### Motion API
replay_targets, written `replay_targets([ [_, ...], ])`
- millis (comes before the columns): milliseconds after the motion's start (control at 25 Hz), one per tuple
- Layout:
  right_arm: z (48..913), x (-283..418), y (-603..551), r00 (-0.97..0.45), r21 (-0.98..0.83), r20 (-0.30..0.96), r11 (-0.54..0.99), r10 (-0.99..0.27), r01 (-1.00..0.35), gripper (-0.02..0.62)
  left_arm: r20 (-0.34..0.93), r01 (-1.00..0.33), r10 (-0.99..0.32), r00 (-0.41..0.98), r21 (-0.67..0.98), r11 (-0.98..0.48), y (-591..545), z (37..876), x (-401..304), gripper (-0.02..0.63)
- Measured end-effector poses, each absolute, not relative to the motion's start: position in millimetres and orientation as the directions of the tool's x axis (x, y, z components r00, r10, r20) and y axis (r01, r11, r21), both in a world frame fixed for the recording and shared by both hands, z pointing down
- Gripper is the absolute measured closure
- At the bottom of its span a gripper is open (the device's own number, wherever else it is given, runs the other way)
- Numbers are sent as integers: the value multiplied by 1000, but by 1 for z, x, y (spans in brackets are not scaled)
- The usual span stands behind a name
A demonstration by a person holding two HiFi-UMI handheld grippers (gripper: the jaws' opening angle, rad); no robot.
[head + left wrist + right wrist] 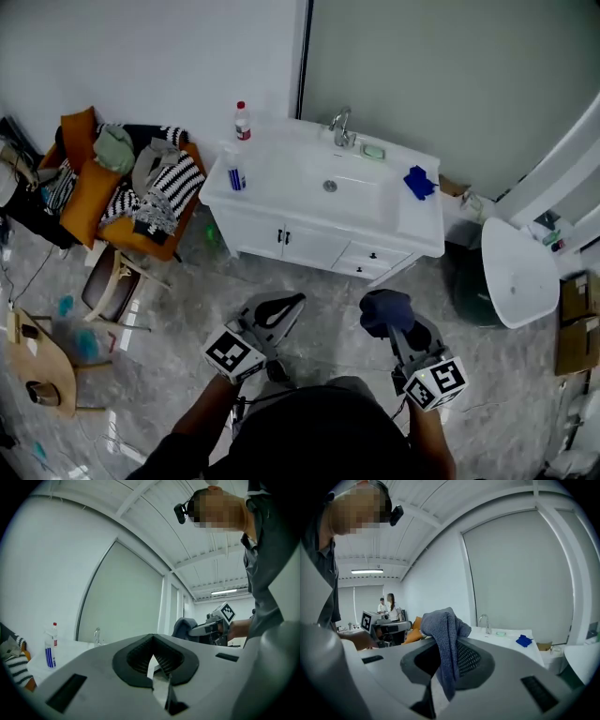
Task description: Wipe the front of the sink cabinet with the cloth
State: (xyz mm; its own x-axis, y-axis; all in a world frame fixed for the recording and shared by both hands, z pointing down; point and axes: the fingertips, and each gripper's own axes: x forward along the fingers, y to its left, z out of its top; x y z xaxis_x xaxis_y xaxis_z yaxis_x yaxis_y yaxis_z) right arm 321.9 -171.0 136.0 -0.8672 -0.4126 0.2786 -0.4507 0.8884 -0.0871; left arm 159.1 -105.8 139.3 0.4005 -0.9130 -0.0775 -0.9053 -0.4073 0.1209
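The white sink cabinet (309,246) stands against the wall ahead, its doors and drawers facing me. A grey-blue cloth (384,309) is bunched in my right gripper (392,321), which is shut on it and held apart from the cabinet front. In the right gripper view the cloth (446,634) drapes over the right gripper's (443,660) jaws and hides part of them. My left gripper (281,306) is held level with the right one, shut with nothing in it. In the left gripper view the left gripper's (153,662) jaws meet, and the cloth (183,626) shows at the right.
On the counter are a spray bottle (234,173), a red-capped bottle (243,120), a faucet (341,127) and a blue rag (419,181). A chair piled with clothes (141,192) stands left of the cabinet. A white basin (516,272) and a dark bin (467,281) stand right.
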Motion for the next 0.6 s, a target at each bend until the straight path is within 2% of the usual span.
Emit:
replay_targets([
  [240, 151, 273, -190, -879, -79, 325, 916, -348, -393, 538, -77, -924, -940, 332, 175, -340, -127, 139, 113, 603],
  [600, 189, 211, -269, -914, -136, 318, 942, -250, -305, 538, 14, -963, -981, 193, 193, -187, -180, 164, 76, 602],
])
